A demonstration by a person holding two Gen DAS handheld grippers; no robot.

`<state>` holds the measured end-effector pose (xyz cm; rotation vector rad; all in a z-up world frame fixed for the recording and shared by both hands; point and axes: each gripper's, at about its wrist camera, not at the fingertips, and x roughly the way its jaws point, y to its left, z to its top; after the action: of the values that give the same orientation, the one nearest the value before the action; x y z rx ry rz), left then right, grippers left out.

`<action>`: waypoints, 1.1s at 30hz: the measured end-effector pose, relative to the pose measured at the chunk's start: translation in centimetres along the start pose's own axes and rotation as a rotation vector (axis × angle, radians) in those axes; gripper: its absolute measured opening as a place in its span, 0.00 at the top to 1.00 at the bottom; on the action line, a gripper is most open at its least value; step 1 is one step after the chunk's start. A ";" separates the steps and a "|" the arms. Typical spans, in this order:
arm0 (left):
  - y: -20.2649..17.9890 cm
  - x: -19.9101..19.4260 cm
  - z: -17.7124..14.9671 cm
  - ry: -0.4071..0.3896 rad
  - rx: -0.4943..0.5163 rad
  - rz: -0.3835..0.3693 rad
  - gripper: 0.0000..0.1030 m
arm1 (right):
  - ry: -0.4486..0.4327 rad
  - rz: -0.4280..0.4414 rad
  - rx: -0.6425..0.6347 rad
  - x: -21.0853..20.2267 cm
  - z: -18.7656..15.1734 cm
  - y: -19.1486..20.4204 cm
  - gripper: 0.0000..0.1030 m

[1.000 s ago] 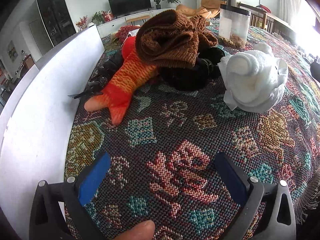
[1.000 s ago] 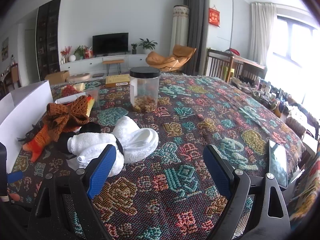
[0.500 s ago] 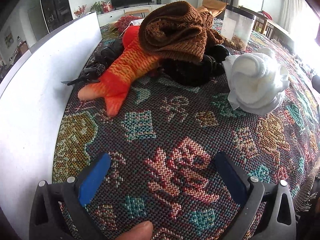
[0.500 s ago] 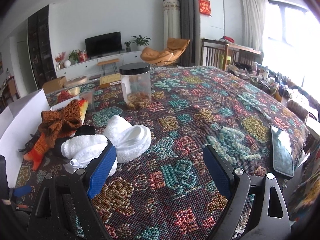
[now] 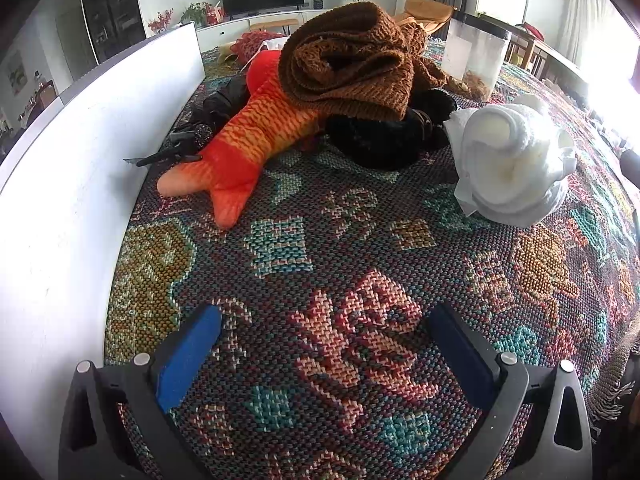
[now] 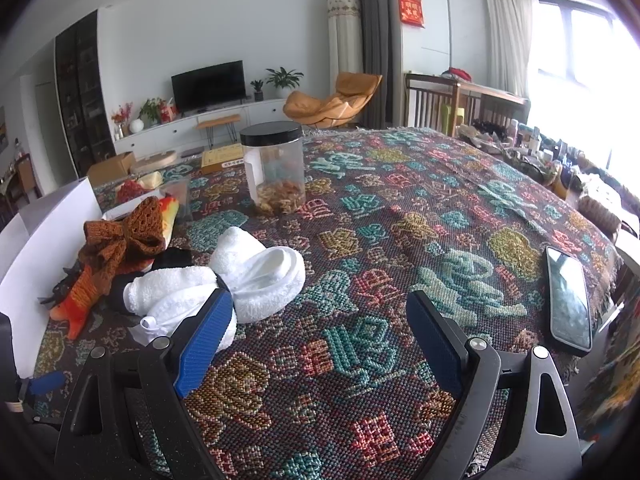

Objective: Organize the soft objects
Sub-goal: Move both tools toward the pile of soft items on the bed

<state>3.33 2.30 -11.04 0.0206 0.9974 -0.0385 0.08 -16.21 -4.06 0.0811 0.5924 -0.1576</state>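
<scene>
Left wrist view: left gripper (image 5: 320,332) & right gripper (image 6: 320,312) both empty, jaws wide, prob. readying for the towel (image 5: 512,164) on the far right.

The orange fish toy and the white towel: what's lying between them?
In the left wrist view, a black soft bundle lies between the orange fish toy and the white towel, under the brown knit scarf.

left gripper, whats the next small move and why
Probably ease the left gripper forward toward the orange fish toy. Its jaws stand open and empty over bare tablecloth, and the toy's tail is the nearest soft thing ahead. The brown scarf lies on the toy's upper half, so the tail looks like the freer grab.
</scene>
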 end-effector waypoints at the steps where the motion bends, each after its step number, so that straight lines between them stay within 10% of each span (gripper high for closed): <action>1: 0.0 0.0 0.0 0.000 0.000 0.000 0.00 | 0.000 0.000 0.000 0.0 0.0 0.0 0.12; 33: 0.0 0.0 0.1 0.000 0.000 0.001 0.00 | 0.000 0.005 -0.001 0.5 0.1 -0.3 0.12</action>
<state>3.43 2.28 -11.02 0.0209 0.9977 -0.0377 0.48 -16.62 -4.28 0.0814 0.5928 -0.1524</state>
